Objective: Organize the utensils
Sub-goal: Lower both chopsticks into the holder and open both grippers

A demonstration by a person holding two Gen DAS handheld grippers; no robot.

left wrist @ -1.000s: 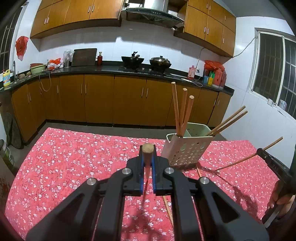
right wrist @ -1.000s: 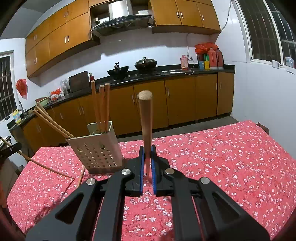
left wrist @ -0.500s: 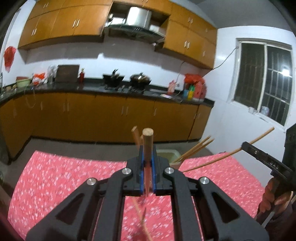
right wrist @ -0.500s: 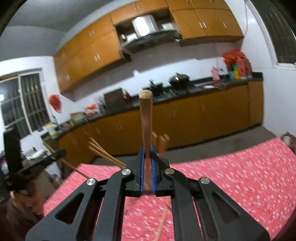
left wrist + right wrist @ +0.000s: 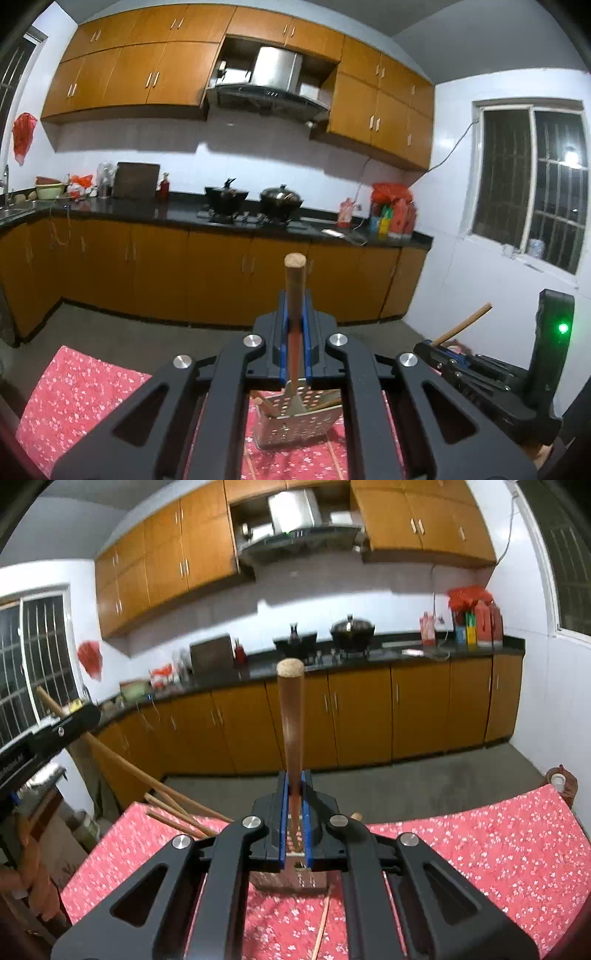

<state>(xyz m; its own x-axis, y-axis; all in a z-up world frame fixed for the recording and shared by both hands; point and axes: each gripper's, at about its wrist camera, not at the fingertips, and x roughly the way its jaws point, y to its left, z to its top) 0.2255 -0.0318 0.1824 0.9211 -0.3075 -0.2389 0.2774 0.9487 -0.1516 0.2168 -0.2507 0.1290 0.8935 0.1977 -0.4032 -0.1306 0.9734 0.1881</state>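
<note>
In the left wrist view my left gripper (image 5: 294,332) is shut on a brown wooden chopstick (image 5: 294,291) that stands up between the blue pads. Below it a perforated utensil holder (image 5: 295,421) with several chopsticks sits on the red floral tablecloth (image 5: 81,387). At the right edge, my right gripper (image 5: 439,349) carries its own chopstick (image 5: 465,323). In the right wrist view the right gripper (image 5: 294,812) is shut on a chopstick (image 5: 291,731). The holder (image 5: 291,880) is mostly hidden behind its jaws. The left gripper (image 5: 62,727) shows at the left.
Chopsticks (image 5: 173,816) lean out of the holder to the left, and a loose one (image 5: 321,923) lies on the cloth. A person's hand (image 5: 33,867) is at the left edge. Wooden cabinets (image 5: 155,269) and a dark counter with pots (image 5: 280,199) stand beyond the floor.
Both grippers have risen above the table with their chopsticks. The holder has dropped low in both views, behind the jaws, and the wall cabinets now fill the upper part.
</note>
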